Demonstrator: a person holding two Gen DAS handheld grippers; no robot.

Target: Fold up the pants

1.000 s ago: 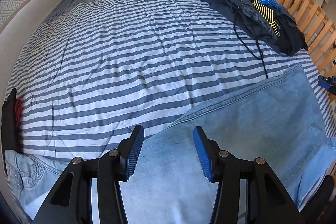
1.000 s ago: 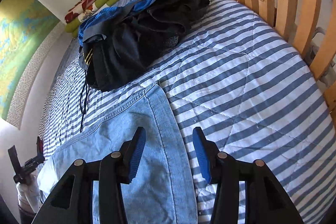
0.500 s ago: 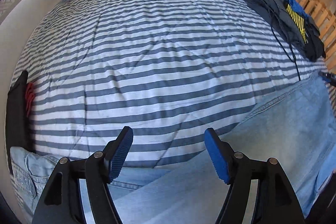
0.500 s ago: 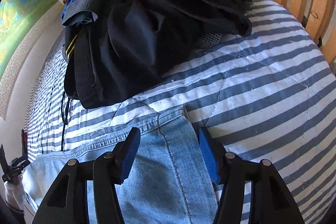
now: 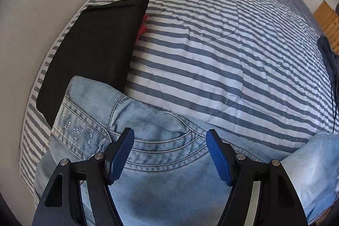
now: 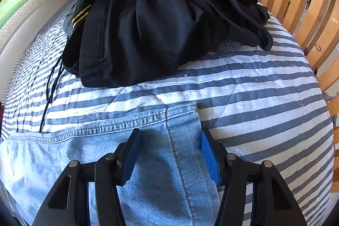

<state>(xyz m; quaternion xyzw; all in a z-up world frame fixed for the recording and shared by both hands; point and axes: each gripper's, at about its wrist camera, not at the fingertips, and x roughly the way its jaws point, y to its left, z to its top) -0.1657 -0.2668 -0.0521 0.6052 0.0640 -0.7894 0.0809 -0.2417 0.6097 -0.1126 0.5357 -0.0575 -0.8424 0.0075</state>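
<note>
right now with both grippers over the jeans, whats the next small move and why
Probably lower both and pinch the denim. The left gripper hangs open over the jeans' waistband; the right gripper straddles the hem corner, jaws closing, nothing gripped yet.

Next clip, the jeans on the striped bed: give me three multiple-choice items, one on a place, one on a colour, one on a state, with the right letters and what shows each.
1. In the left wrist view, where does the flat black panel lie relative to the jeans?
A. Beyond their upper left corner
B. On the wooden slats
C. Under the green cushions

2. What colour are the gripper pads?
A. Red
B. Blue
C. Yellow

3. How does the right gripper stand at the jeans' hem corner?
A. Clamped shut on it
B. Astride it, pads apart
C. Far away from it

Answers: 1 A, the panel's lower end meets the waistband corner. 2 B, both pairs show blue. 3 B, denim lies between the separated, closing jaws.
</note>
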